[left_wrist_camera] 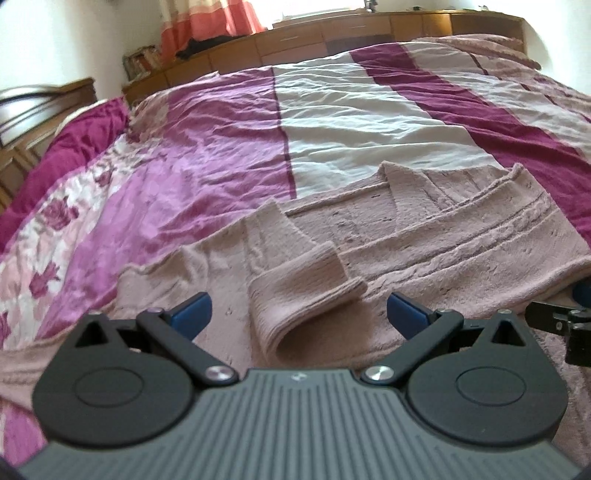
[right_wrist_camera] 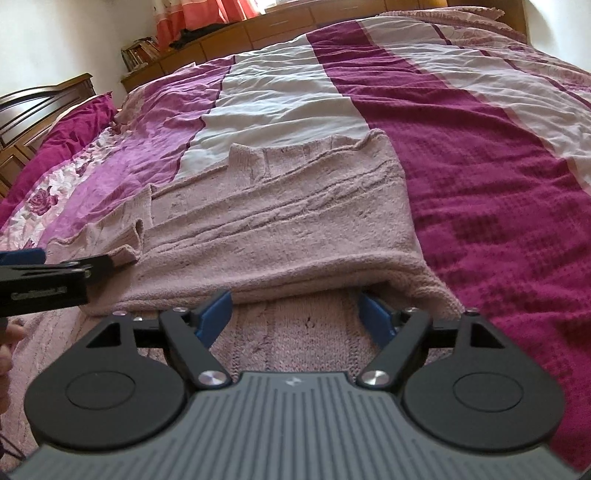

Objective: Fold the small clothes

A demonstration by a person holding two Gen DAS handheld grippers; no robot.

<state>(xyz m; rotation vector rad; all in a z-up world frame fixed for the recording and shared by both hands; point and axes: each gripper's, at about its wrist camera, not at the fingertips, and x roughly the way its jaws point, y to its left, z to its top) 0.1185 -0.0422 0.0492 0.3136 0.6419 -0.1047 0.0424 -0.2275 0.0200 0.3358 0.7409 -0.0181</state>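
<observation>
A dusty-pink knitted sweater (left_wrist_camera: 443,236) lies spread on the bed, its body folded over on itself. In the left wrist view my left gripper (left_wrist_camera: 299,312) stands open over the near part, and a folded sleeve cuff (left_wrist_camera: 306,280) lies between its blue fingers without being pinched. In the right wrist view my right gripper (right_wrist_camera: 295,314) is open at the sweater's (right_wrist_camera: 277,221) thick folded edge, which bulges just ahead of the fingertips and overhangs the right one. The left gripper (right_wrist_camera: 44,273) shows at that view's left edge, and the right gripper (left_wrist_camera: 565,321) at the other view's right edge.
The bedspread (right_wrist_camera: 480,166) has wide purple, white and magenta stripes, with a floral band (left_wrist_camera: 44,236) on the left. A wooden headboard cabinet (left_wrist_camera: 332,33) runs along the far side, an orange curtain (left_wrist_camera: 207,22) above it. Part of a hand (right_wrist_camera: 7,339) shows at the left.
</observation>
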